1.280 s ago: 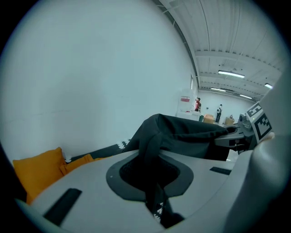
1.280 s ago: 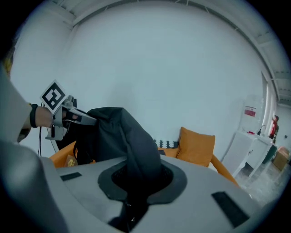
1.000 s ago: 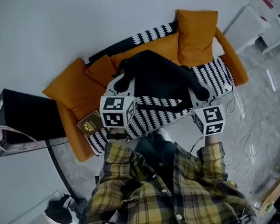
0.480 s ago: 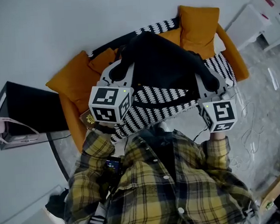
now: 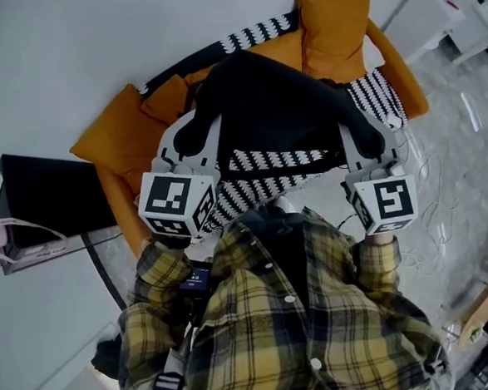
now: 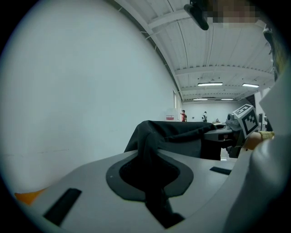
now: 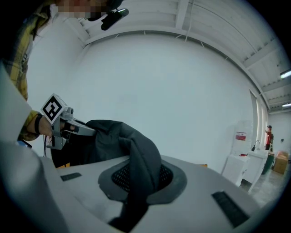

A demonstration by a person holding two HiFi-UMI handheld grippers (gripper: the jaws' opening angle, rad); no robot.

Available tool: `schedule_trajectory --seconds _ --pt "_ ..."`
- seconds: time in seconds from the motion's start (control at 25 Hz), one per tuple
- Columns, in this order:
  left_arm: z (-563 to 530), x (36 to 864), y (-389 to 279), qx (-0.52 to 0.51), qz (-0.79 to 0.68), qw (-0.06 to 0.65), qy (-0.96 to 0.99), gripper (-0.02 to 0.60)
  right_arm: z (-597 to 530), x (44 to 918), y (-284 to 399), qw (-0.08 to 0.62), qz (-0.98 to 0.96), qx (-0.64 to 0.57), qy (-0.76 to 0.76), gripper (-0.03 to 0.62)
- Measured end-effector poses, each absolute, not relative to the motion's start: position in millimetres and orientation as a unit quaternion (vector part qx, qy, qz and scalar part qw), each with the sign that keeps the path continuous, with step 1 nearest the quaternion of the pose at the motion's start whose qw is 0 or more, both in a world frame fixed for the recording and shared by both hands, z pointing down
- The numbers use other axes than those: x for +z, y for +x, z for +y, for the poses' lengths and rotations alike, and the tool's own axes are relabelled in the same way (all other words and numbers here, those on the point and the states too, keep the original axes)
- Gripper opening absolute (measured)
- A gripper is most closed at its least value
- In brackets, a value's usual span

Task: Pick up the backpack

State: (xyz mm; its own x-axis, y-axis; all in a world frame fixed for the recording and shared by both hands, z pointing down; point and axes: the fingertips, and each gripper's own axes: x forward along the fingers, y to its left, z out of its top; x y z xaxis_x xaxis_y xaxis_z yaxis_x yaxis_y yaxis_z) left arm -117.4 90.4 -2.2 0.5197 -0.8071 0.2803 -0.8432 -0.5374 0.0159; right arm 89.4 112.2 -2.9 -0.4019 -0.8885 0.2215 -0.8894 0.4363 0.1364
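Two tools: left tool and right tool each pinch backpack fabric.
Backpack: slung between them, over the sofa.
Change: raised higher than a second ago; pickup looks nearly done.

We hold the black fabric backpack stretched between the left gripper and the right gripper, so it fills the gap between them over the orange sofa. The pale wall closes the way behind the sofa. An upright orange cushion blocks its right end, a black box-shaped stand its left. The grey floor on the right lies open, crossed by thin white cables.
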Motion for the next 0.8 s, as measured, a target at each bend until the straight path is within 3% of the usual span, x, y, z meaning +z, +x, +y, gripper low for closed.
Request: schedule_trajectory --seconds 0.8 --pt "115.7 10.2 -119.7 0.123 -0.476 0.073 0.868 0.043 129.4 6.7 84.2 0.143 -0.844 0.010 0.516 0.051"
